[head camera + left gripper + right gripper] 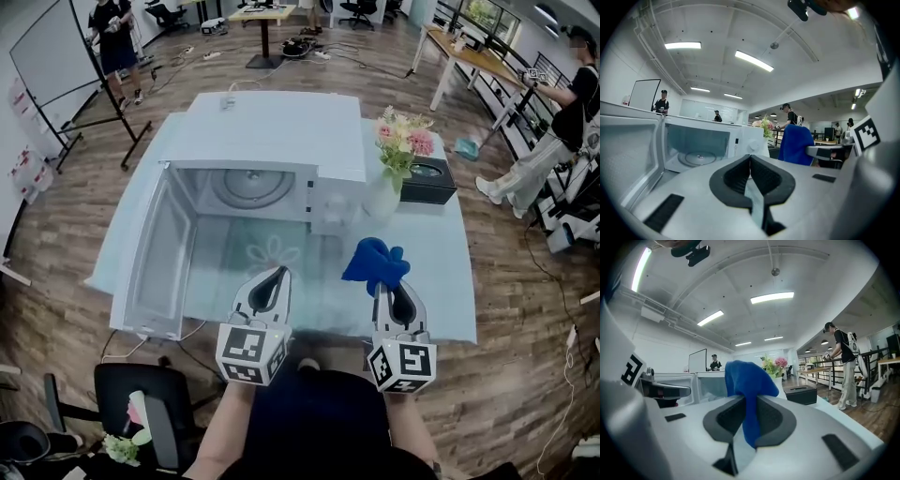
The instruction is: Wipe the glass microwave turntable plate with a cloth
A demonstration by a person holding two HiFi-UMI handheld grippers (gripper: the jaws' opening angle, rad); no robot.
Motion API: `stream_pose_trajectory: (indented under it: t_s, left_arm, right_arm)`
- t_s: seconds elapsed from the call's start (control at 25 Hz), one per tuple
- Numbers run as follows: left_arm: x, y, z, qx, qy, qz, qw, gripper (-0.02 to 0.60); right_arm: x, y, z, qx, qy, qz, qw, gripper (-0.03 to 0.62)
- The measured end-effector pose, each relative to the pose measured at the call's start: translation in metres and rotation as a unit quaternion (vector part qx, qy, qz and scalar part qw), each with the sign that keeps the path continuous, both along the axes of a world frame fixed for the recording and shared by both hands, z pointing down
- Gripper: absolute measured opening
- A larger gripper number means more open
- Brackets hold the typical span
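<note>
Abreast before the open microwave (277,139): left tool (277,274) closed on nothing; right tool (388,287) clamps the blue cloth (373,261).

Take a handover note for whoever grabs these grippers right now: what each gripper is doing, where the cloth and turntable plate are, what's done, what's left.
Left gripper: jaws shut, empty, in front of the open microwave.
Right gripper: jaws shut on the blue cloth, held to the right of the microwave opening.
Glass turntable plate: inside the microwave, with the door swung open to the left.
Done: door open, cloth in hand.
Left: bring the cloth in and wipe the plate, which the cloth has not yet touched.
</note>
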State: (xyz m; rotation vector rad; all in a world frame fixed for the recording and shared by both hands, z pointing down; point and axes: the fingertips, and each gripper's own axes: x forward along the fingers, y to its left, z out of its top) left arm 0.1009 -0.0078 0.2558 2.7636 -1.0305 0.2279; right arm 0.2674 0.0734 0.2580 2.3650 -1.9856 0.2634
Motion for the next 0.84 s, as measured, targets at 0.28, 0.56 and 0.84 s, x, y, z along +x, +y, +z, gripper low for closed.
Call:
stream_pose_trajectory:
  t_s: [0.28,0.56,0.84]
  left_arm:
    - [0.000,-0.001,0.005,-0.009,0.002,0.003,1.0000,0.005]
    - [0.001,0.000,0.010,-0.017,-0.003,0.005,0.9998,0.005]
    - [0.005,0.000,0.010,-0.016,-0.003,0.009,0.9998,0.005]
  right_arm:
    - [-0.005,-0.003,0.000,-0.005,0.004,-0.006,1.000,0.044]
    - [-0.009,-0.006,-0.002,-0.002,0.000,-0.013,1.000,0.044]
    - [-0.010,-0.006,-0.002,-0.001,0.001,-0.015,1.000,0.044]
